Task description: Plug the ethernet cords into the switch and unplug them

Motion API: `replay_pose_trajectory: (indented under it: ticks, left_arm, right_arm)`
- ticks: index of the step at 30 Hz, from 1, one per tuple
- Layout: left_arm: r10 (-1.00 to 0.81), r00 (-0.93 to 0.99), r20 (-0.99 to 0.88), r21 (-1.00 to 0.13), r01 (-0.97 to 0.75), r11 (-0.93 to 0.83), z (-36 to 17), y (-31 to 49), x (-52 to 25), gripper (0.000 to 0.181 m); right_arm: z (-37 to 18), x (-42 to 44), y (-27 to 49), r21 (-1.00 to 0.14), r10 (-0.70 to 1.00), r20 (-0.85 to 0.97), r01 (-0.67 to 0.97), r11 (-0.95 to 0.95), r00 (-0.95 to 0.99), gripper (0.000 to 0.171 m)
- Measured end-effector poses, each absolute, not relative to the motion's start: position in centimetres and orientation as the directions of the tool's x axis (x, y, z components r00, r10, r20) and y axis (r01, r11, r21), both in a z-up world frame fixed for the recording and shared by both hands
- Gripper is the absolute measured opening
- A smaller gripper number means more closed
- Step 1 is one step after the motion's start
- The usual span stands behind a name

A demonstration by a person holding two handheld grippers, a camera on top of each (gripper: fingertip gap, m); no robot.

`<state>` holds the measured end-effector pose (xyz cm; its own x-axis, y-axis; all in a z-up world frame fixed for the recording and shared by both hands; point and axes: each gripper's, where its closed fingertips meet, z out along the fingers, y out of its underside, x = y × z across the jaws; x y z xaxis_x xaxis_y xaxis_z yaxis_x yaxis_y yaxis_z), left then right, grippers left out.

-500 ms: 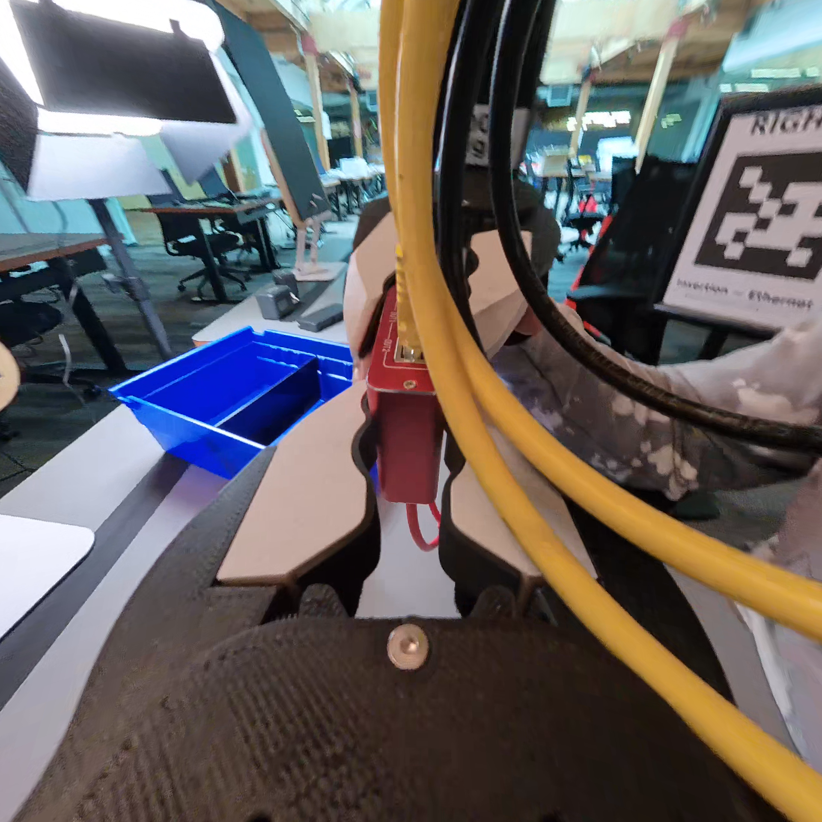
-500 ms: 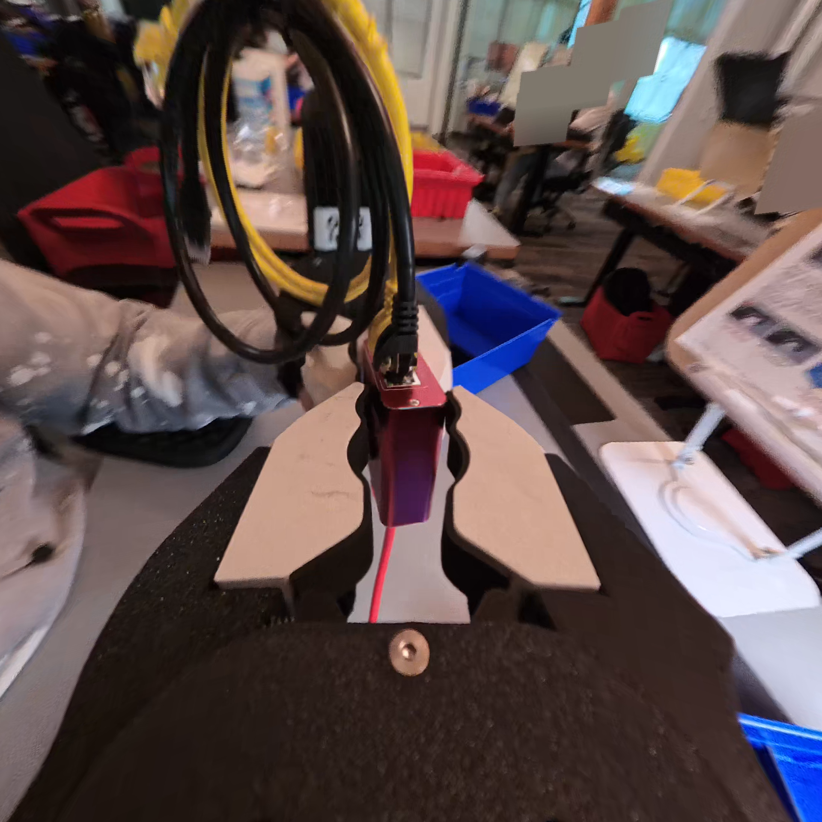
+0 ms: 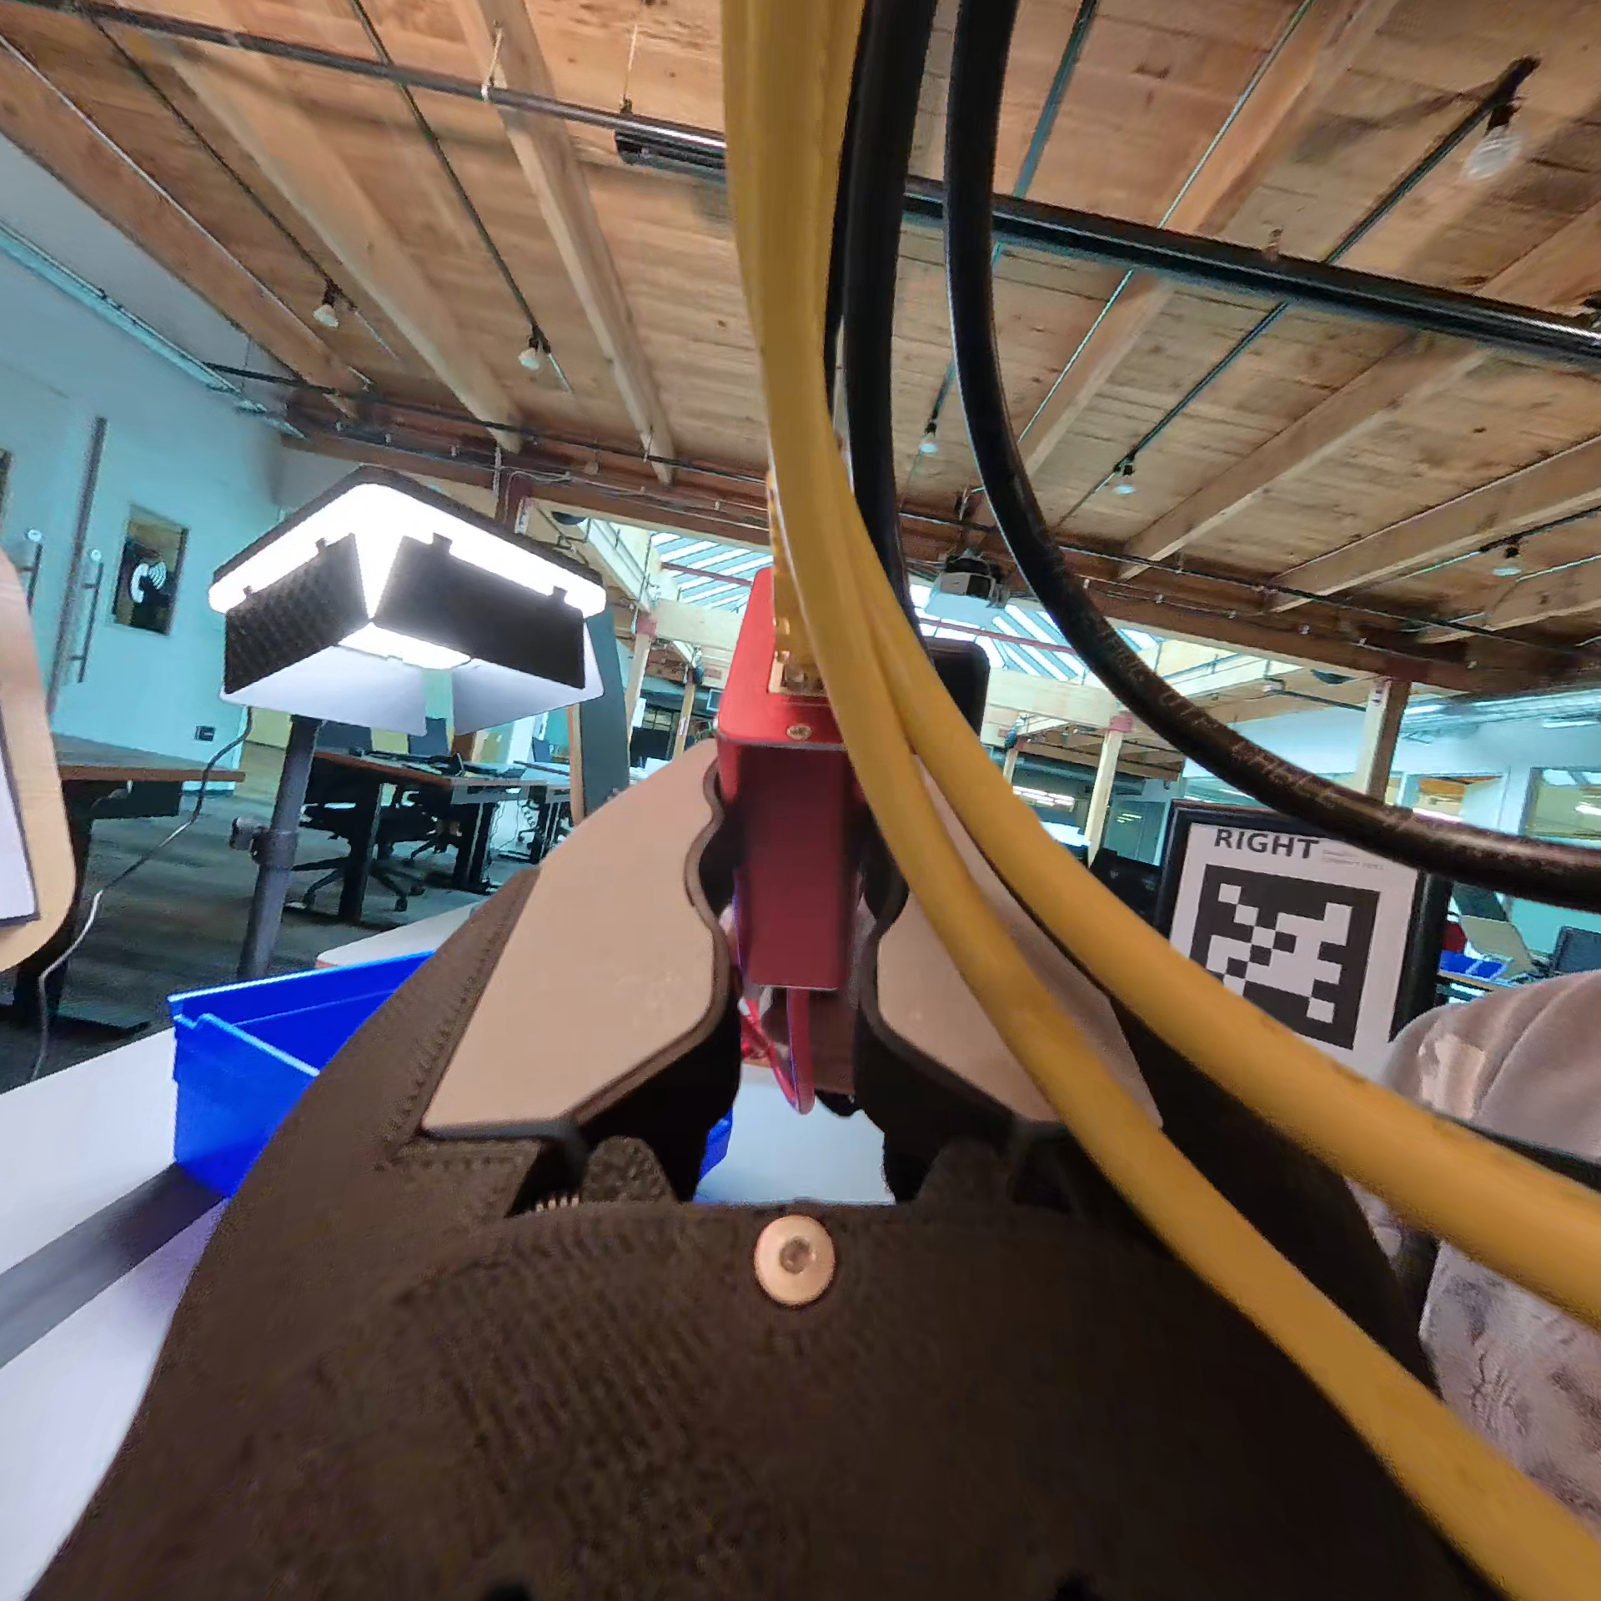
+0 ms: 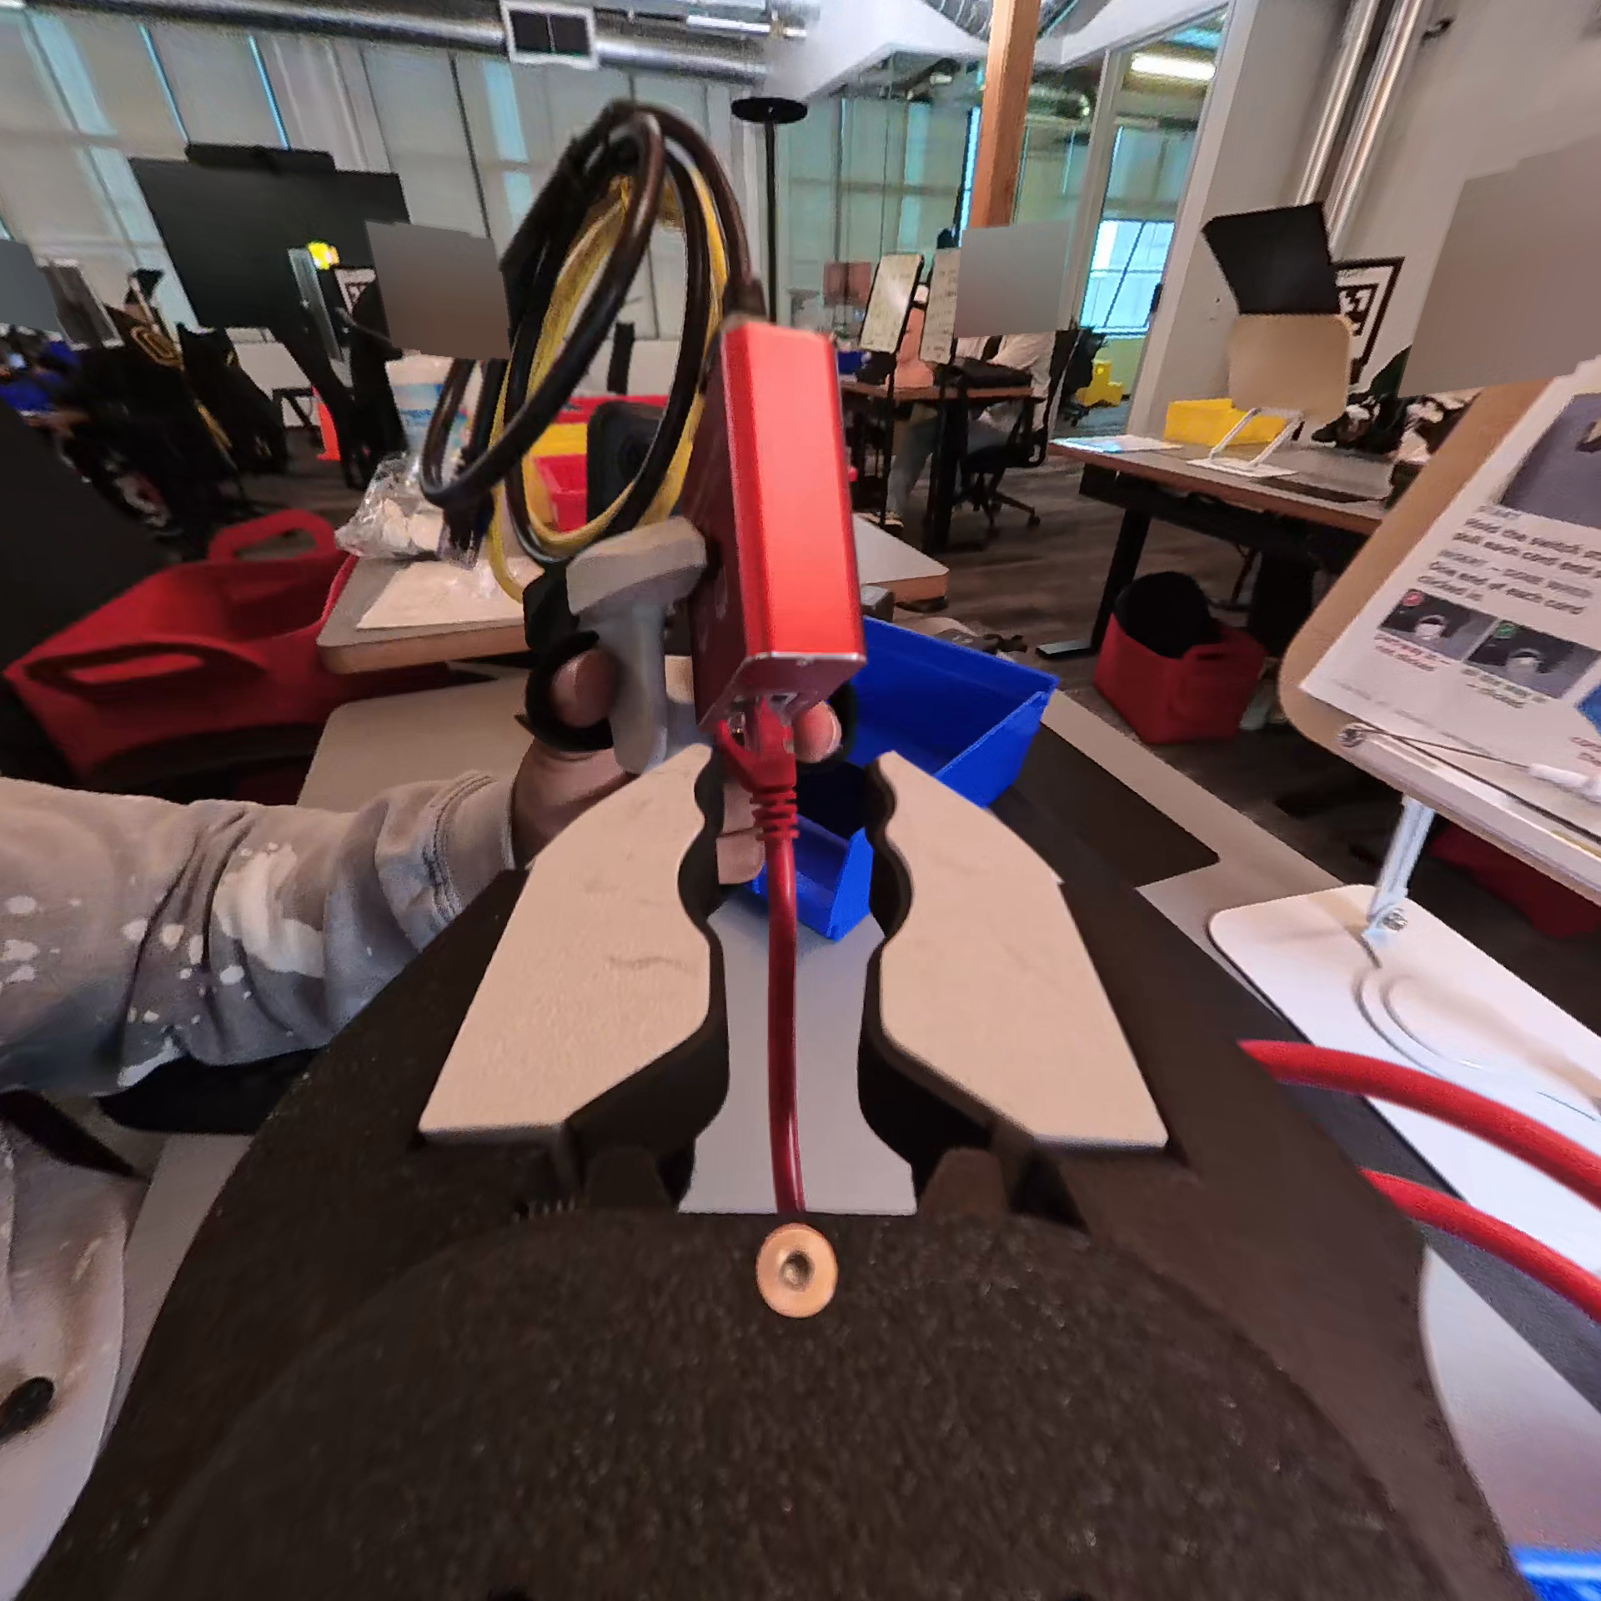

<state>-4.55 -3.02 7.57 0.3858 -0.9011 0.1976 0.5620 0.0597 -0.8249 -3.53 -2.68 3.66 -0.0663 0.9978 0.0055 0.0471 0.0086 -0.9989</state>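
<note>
One red switch (image 3: 793, 853) sits clenched in the left tool (image 3: 793, 910), tilted toward 12 o'clock. Three cords: yellow (image 3: 953, 866) and black (image 3: 1083, 606) looping above, red (image 4: 784, 953) plugged in at 6 o'clock. Right tool (image 4: 793, 832) is released around the red cord, clear space on both sides.

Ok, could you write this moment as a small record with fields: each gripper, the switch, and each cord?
left gripper: shut on the red switch, held up above the table
right gripper: open, jaws on either side of the red cord's plug, not gripping it
red cord: plugged into the switch's near end, runs back between the right fingers
yellow cord: plugged into the far end
black cord: loops at the far end; its plug is hidden
blue bin: on the table behind the switch
</note>
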Motion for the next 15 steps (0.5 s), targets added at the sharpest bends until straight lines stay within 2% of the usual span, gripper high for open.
replay_pose_trajectory:
  ticks: [4, 15]
  left_arm:
    - [-0.908, 0.382, 0.169, -0.826, 0.558, 0.082, 8.0, -3.7, -4.2, 0.027]
    - [-0.903, 0.422, 0.08, -0.841, 0.514, 0.166, 8.6, -4.8, -3.2, 0.028]
  right_arm:
    - [4.2, -3.3, -4.1, -1.0, 0.988, 0.015, 0.003, 0.016, -0.152, 0.015]
    - [4.8, -3.2, -5.0, -0.998, 0.977, 0.028, -0.059, 0.015, -0.21, 0.015]
